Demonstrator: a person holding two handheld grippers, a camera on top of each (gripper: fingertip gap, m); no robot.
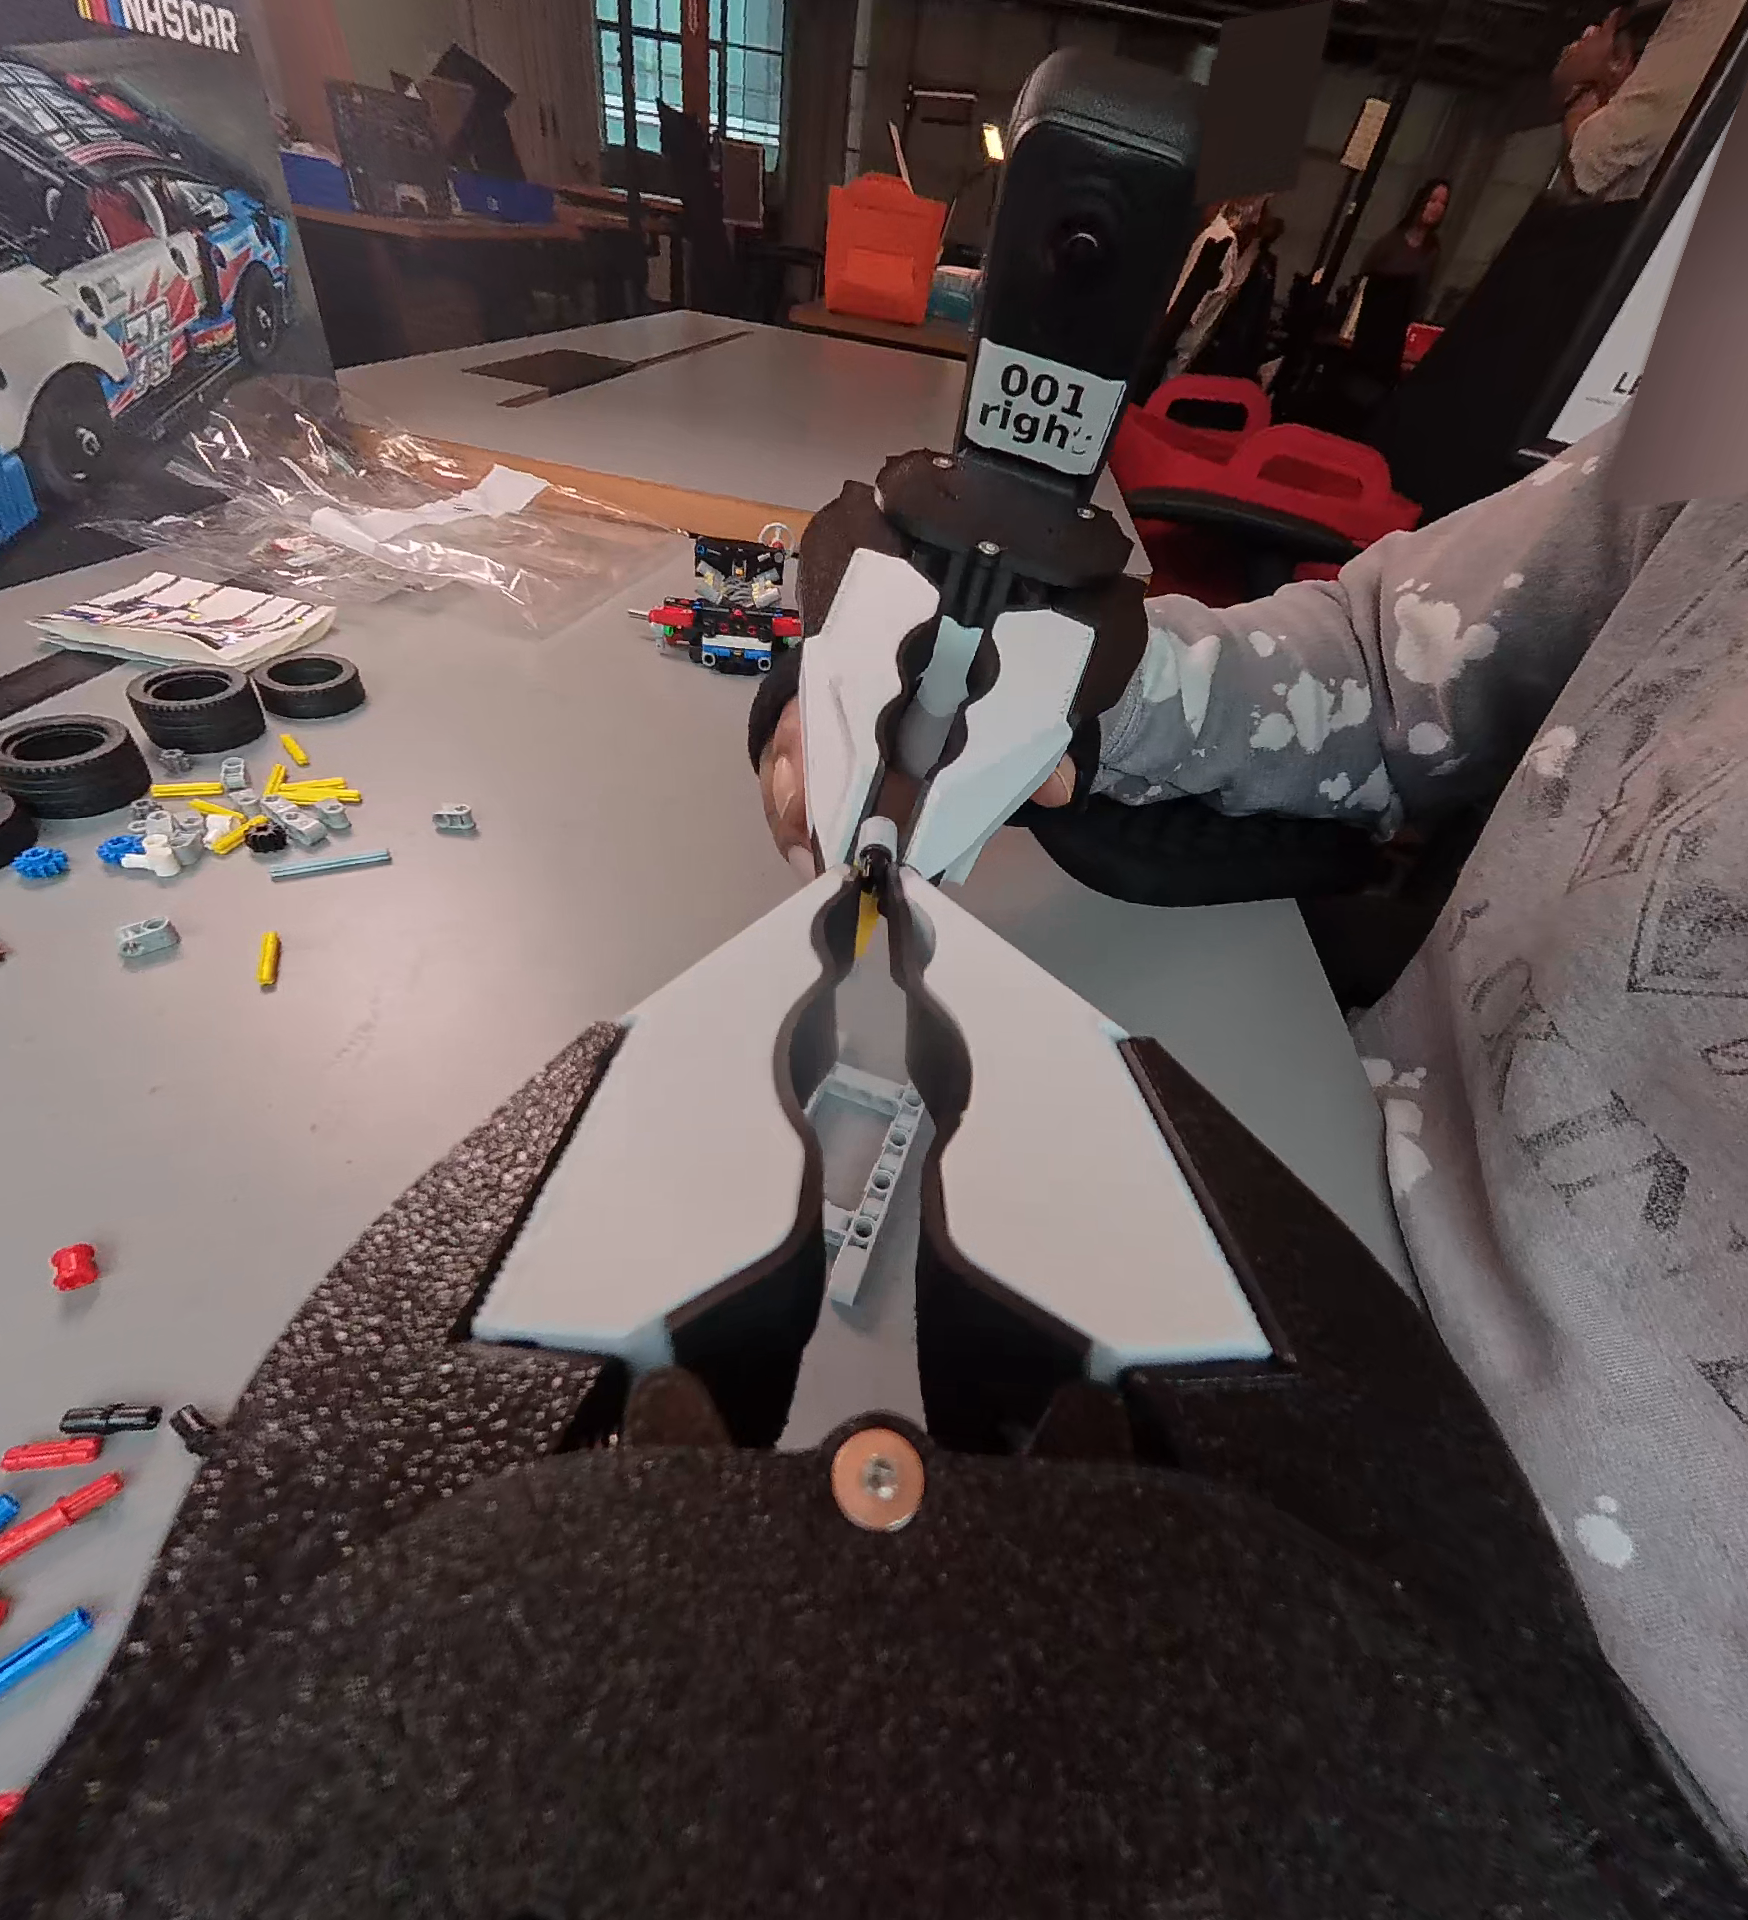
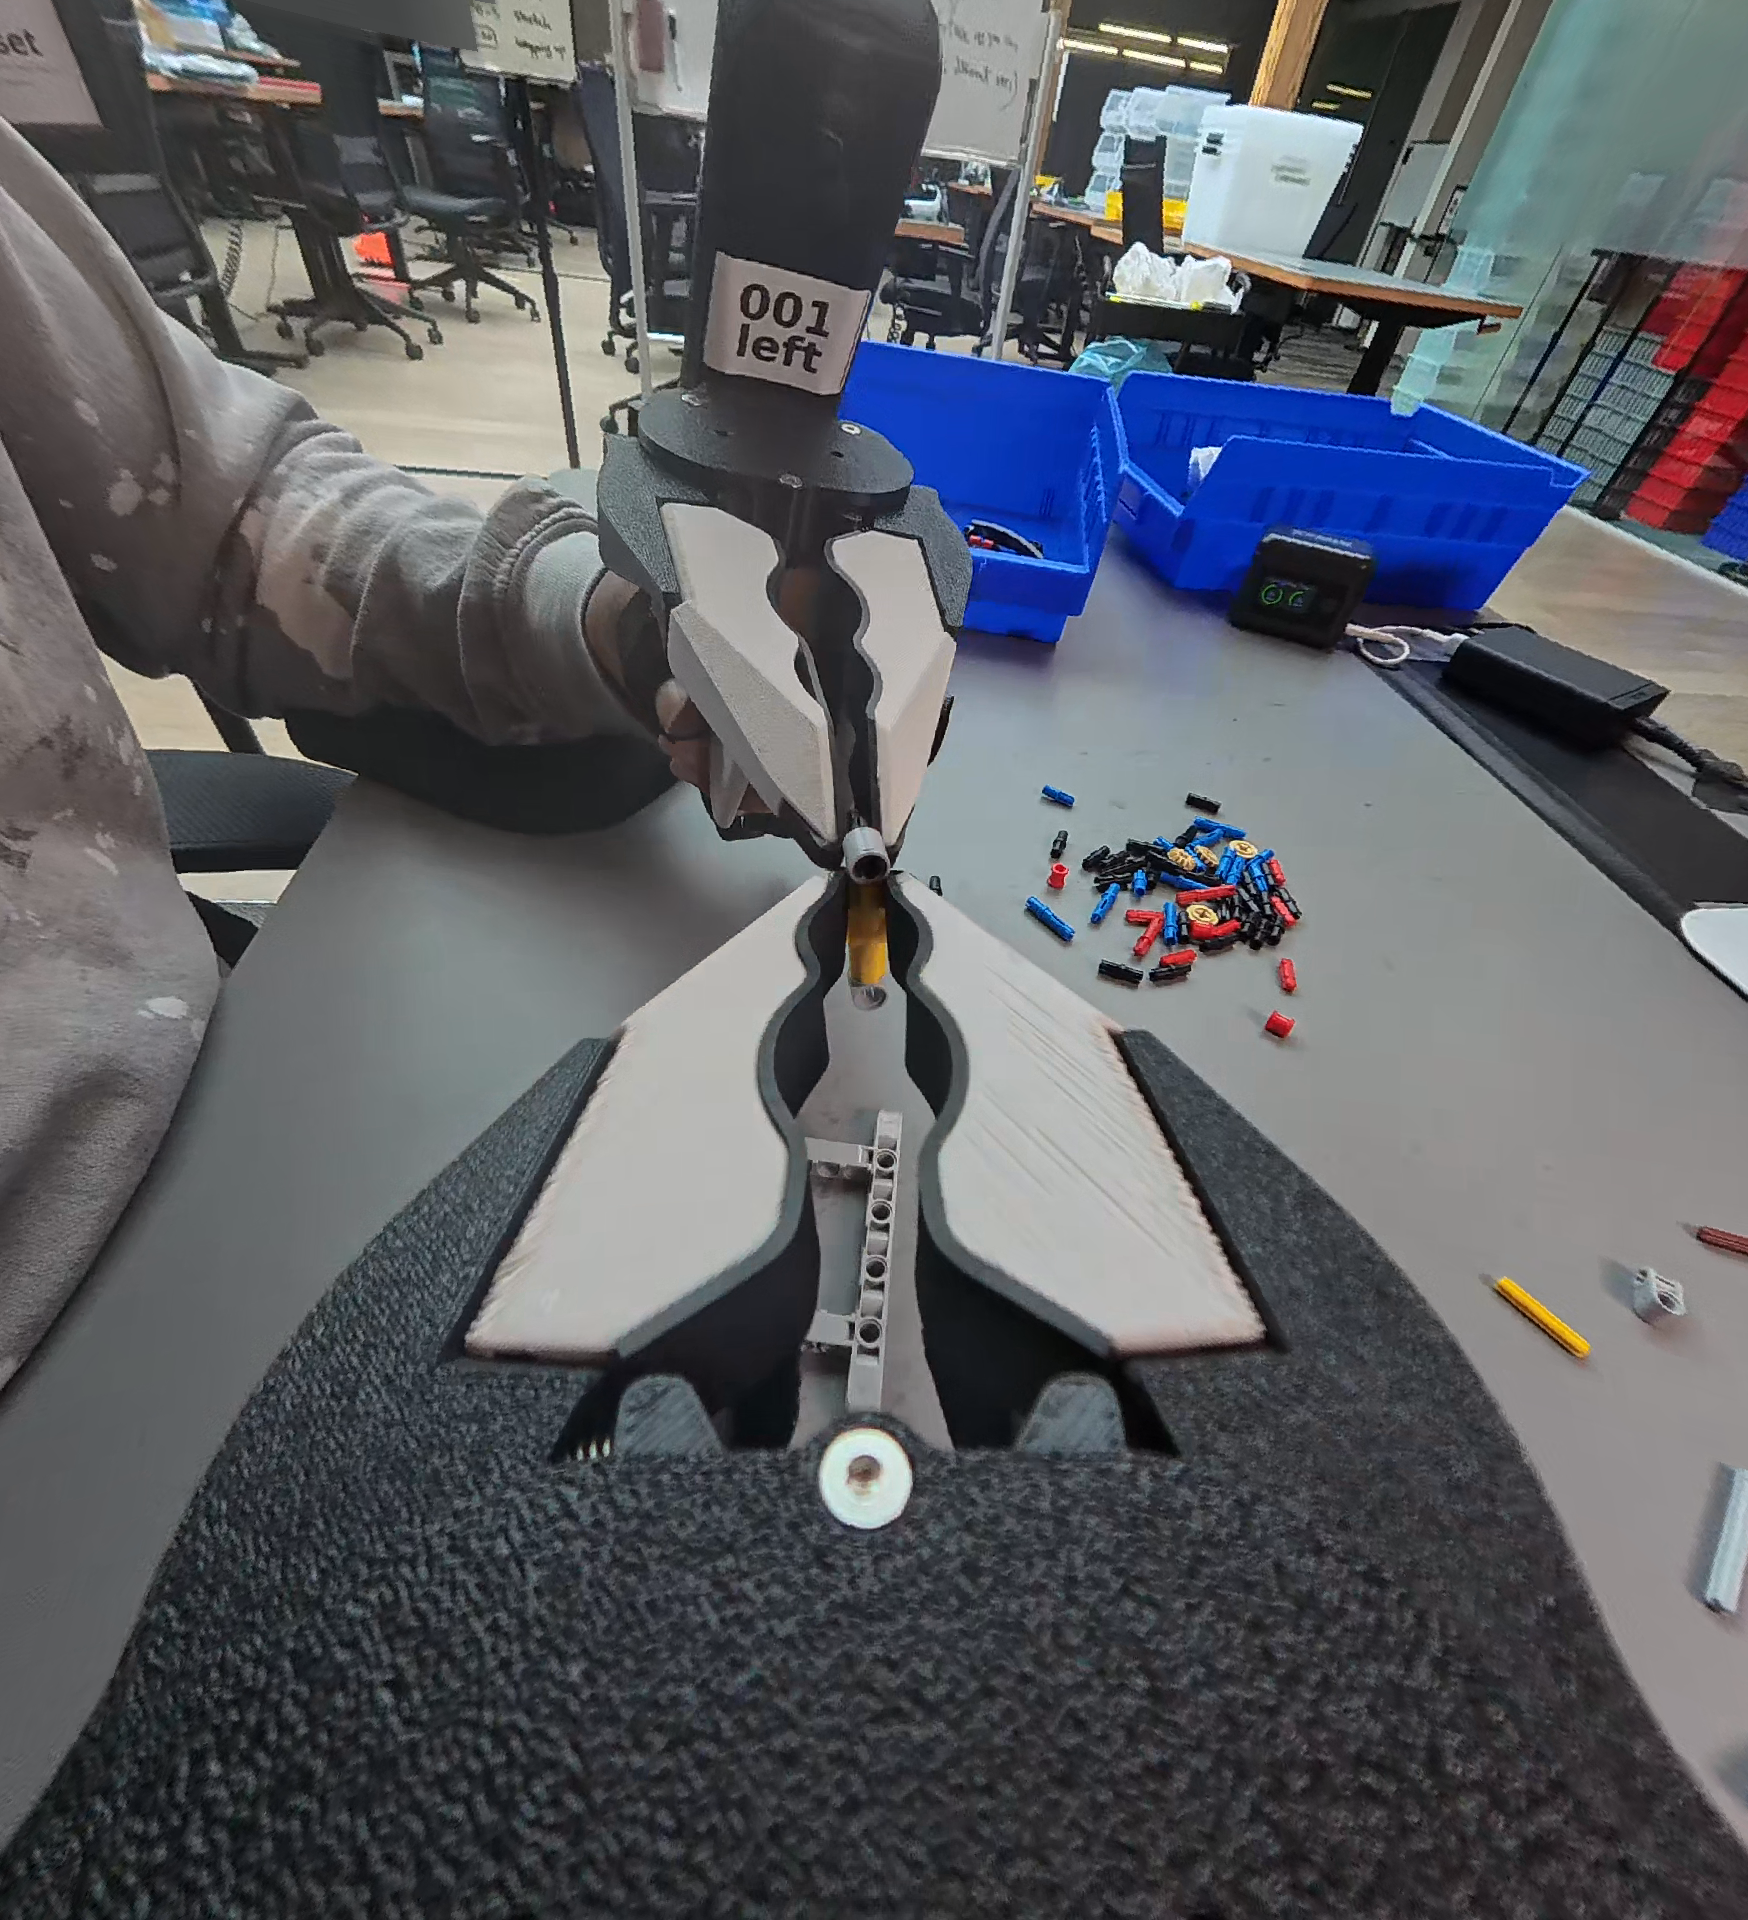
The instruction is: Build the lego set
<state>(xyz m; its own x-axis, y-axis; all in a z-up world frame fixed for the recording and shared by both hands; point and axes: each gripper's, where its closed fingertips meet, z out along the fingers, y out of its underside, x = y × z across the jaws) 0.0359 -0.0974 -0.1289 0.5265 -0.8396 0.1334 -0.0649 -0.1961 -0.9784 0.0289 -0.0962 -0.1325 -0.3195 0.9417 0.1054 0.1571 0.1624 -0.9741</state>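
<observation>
Since both grippers meet tip to tip above the desk (image 1: 434, 1091), the part in play is the tiny axle-and-bush piece (image 2: 865, 935): yellow axle w/ a grey bush at its far end, held in the air between them. Left gripper (image 1: 865, 888) fingers are narrow and pinched on it, and so are the right gripper (image 2: 865, 883) fingers. Can't tell which pair bears on the axle vs the bush, since each cam shows the yellow in its own gap.

Handling, my read: hard plastic, v. light and stiff, smooth enough to twist or pop out of a tip pinch. Grip the axle across its shank close to the bush and push straight along its length. Off-axis load prob. cocks it. The bush is a friction fit, so expect some stick before it slides.

Grey beam frame (image 2: 875, 1247) lies flat on the desk right under the fingers (likely the next host, just a guess). Loose pin pile (image 2: 1192, 904) sits well apart.
</observation>
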